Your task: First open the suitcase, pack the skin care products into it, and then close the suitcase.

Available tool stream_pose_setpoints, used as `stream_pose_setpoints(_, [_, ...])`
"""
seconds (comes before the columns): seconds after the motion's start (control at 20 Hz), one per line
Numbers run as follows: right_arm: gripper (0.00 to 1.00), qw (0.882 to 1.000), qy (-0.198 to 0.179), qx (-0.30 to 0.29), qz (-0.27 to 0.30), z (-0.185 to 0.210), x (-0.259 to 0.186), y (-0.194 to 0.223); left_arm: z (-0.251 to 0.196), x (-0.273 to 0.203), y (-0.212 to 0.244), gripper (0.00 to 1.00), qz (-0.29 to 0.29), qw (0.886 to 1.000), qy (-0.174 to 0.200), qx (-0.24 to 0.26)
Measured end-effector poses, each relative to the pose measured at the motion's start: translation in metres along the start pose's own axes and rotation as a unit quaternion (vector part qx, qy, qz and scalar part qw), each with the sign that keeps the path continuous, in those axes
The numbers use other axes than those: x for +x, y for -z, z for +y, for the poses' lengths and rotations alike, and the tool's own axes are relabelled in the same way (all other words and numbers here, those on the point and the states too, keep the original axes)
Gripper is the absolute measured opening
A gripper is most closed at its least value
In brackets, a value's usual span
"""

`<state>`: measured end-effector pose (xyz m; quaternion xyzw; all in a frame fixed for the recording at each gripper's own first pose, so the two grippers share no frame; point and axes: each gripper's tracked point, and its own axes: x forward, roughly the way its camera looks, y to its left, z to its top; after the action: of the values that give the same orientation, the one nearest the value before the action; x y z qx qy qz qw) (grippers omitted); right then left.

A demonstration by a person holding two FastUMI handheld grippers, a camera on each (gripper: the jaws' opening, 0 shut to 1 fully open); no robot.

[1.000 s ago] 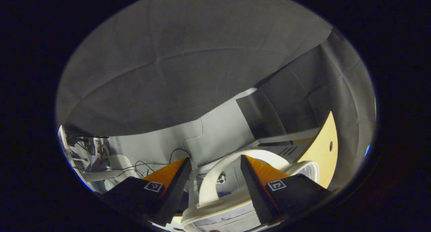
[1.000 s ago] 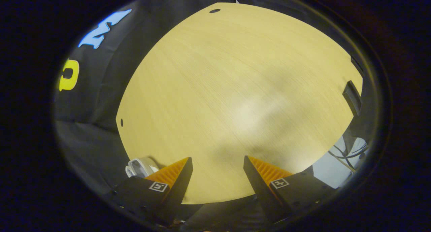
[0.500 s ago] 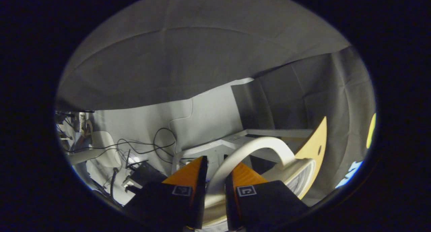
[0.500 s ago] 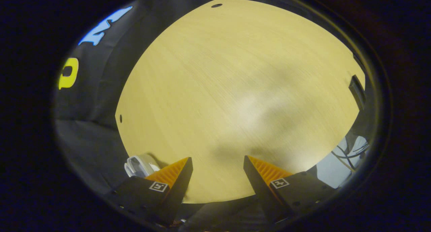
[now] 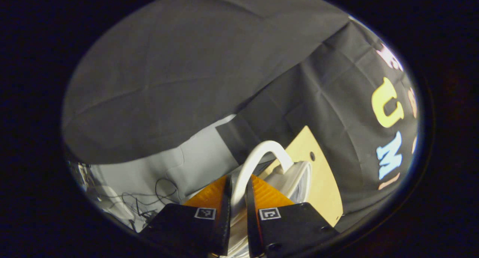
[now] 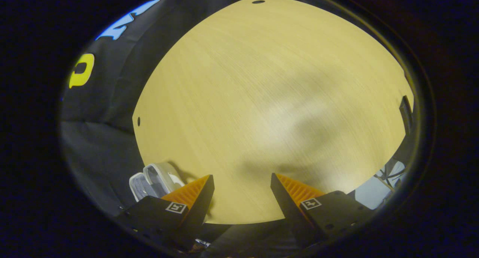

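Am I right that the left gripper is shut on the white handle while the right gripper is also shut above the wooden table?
Not quite: in the right gripper view, the right gripper has its jaws open above the wooden table. The left gripper is indeed shut on the white handle.

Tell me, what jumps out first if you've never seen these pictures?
In the left gripper view, the left claw is pinched on a curved white handle of the suitcase. In the right gripper view, a big wooden table spreads out, with the right claw open above its near edge.

Wooden table [image 6: 269, 93], suitcase [image 6: 153, 177] on it
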<state>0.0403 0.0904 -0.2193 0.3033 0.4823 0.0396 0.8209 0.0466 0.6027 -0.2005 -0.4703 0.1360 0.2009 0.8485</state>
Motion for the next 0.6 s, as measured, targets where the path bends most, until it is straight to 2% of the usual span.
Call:
stream_pose_setpoints(0.05, [0.94, 1.0, -0.004, -0.004, 0.002, 0.001, 0.0, 0.0, -0.013, -0.014, 0.003, 0.31, -0.007, 1.0, 0.001, 0.02])
stream_pose_setpoints(0.1, [0.94, 1.0, -0.007, -0.007, 0.005, 0.002, 0.0, 0.0, -0.025, -0.028, 0.007, 0.27, -0.01, 0.999, 0.0, 0.034])
stream_pose_setpoints(0.15, [0.94, 1.0, -0.009, -0.01, 0.007, 0.002, 0.0, 0.0, -0.036, -0.04, 0.012, 0.27, -0.014, 0.999, 0.003, 0.044])
stream_pose_setpoints(0.35, [0.94, 0.999, -0.023, -0.016, 0.018, 0.002, 0.0, 0.002, -0.078, -0.092, 0.025, 0.27, -0.036, 0.997, 0.029, 0.058])
stream_pose_setpoints(0.6, [0.94, 0.999, -0.032, -0.02, 0.031, -0.011, -0.003, 0.006, -0.146, -0.134, 0.07, 0.27, -0.066, 0.987, 0.051, 0.135])
